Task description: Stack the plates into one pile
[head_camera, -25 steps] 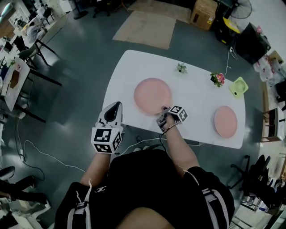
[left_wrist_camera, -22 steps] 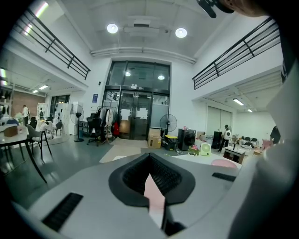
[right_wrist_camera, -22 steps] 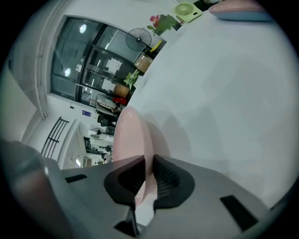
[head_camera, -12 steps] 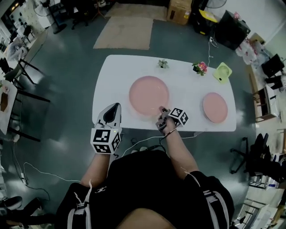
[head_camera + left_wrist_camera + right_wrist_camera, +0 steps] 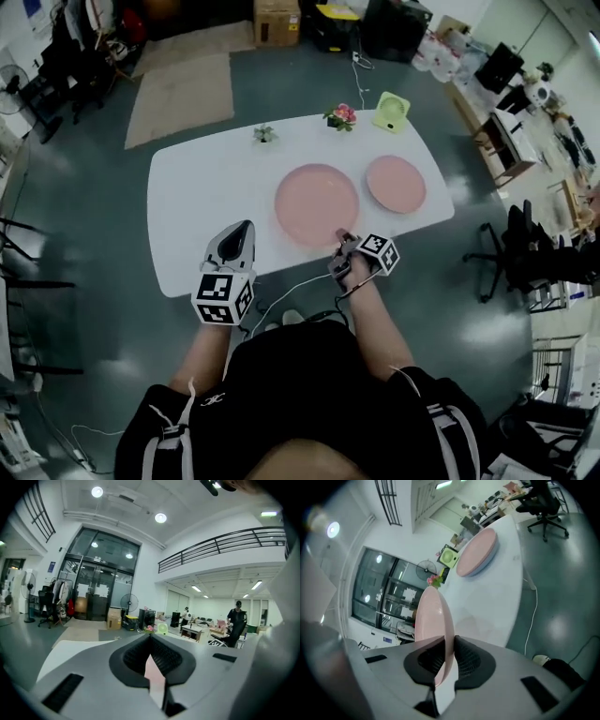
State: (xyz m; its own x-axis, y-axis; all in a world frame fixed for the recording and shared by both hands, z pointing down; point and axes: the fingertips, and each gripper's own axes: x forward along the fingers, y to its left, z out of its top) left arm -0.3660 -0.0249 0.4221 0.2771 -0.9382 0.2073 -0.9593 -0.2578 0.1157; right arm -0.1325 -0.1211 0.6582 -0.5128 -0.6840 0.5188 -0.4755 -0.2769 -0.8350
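Observation:
A large pink plate (image 5: 317, 204) is over the middle of the white table (image 5: 197, 197). My right gripper (image 5: 342, 239) is shut on its near rim. In the right gripper view the plate (image 5: 433, 616) stands on edge between the pads, tilted above the table, and the right gripper (image 5: 449, 639) has just eased its jaws a little wider around the rim. A smaller pink plate (image 5: 395, 183) lies flat just to the right; it also shows in the right gripper view (image 5: 477, 550). My left gripper (image 5: 246, 227) hovers at the table's front edge, shut and holding nothing.
Along the table's far edge stand a small green plant (image 5: 265, 134), a pot of pink flowers (image 5: 342, 115) and a light green fan (image 5: 392, 111). A white cable (image 5: 291, 291) hangs below the front edge. An office chair (image 5: 525, 253) stands on the floor to the right.
The large plate has come much closer to the small plate, held by my right gripper. The left gripper has kept its place at the table's front edge. The view has swung round.

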